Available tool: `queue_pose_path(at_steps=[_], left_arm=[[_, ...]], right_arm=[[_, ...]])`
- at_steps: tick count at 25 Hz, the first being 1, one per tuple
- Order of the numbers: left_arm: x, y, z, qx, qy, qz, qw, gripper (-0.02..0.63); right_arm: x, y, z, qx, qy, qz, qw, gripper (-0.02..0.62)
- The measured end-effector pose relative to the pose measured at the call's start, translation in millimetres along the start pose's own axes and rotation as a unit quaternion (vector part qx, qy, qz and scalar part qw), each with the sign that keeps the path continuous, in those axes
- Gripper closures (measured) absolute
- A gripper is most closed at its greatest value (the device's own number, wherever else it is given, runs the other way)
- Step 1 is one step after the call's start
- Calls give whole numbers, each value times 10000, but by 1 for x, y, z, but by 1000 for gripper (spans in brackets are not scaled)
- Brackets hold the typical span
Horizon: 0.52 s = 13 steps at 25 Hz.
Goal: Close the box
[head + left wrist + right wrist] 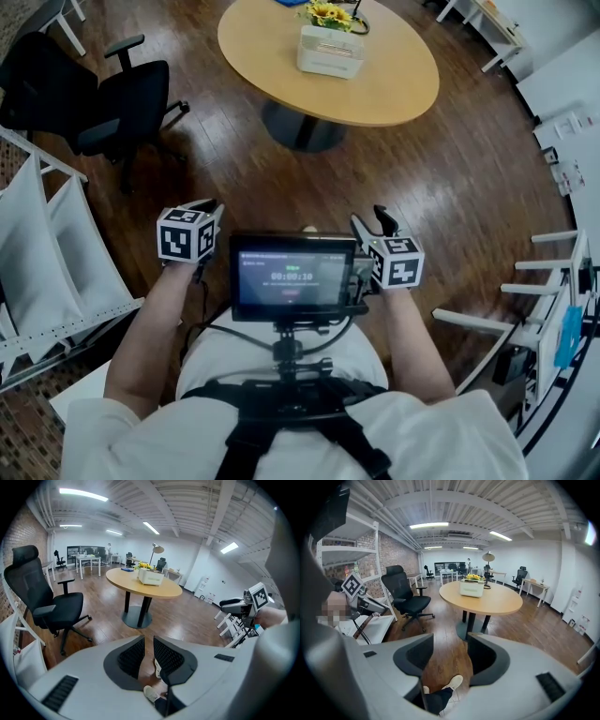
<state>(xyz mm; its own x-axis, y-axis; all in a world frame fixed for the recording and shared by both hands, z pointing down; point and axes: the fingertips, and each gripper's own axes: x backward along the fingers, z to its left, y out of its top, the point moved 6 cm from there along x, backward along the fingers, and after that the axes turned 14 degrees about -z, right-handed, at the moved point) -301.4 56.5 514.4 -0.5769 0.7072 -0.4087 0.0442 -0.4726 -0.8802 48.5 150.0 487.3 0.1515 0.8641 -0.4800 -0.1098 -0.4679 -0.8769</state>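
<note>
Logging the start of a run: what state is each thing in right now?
left gripper: jaws a narrow gap apart, empty.
right gripper: jaws wide apart, empty.
box: on the round table, untouched; lid too small to tell.
monitor: lit.
office chair: upright, empty.

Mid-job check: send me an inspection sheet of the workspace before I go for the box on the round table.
Surface: round wooden table, ahead of the person and beyond both grippers.
Job's things: white box on the table; lid state too small to tell.
Clutter: yellow flowers just behind the box.
Grippers: left gripper jaws slightly apart, empty; right gripper jaws wide apart, empty; both held off the table.
Cables: black cable loops below the chest-mounted monitor.
Surroundings: black office chair left of the table; white racks at the sides; wood floor.
</note>
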Motion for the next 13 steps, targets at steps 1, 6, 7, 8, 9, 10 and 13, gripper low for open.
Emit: queue_pose_path(at_steps=[1, 6, 7, 8, 9, 10, 13], left_arm=[[1, -1, 0, 7, 14, 16, 10000, 541], [5, -5, 1, 44, 73, 66, 9999, 541], [6, -6, 1, 55, 81, 75, 9999, 541], [6, -7, 1, 62, 88, 85, 9999, 541], [7, -7, 0, 64, 95, 94, 9999, 541], [7, -8, 0, 64, 100, 99, 9999, 541], [7, -7, 0, 65, 101, 99, 9999, 541]], right_arm=[[0, -1, 0, 9, 15, 23, 10000, 360], [-2, 0, 1, 65, 85, 100, 9999, 360], [-2, 0, 2, 69, 92, 111, 9999, 360], [-2, -1, 2, 74, 99, 121, 9999, 360], [-2, -1, 2, 78, 103, 131, 9998, 360], [-2, -1, 2, 80, 107, 141, 9998, 360], [-3, -1, 2, 97, 123, 160, 9997, 360]])
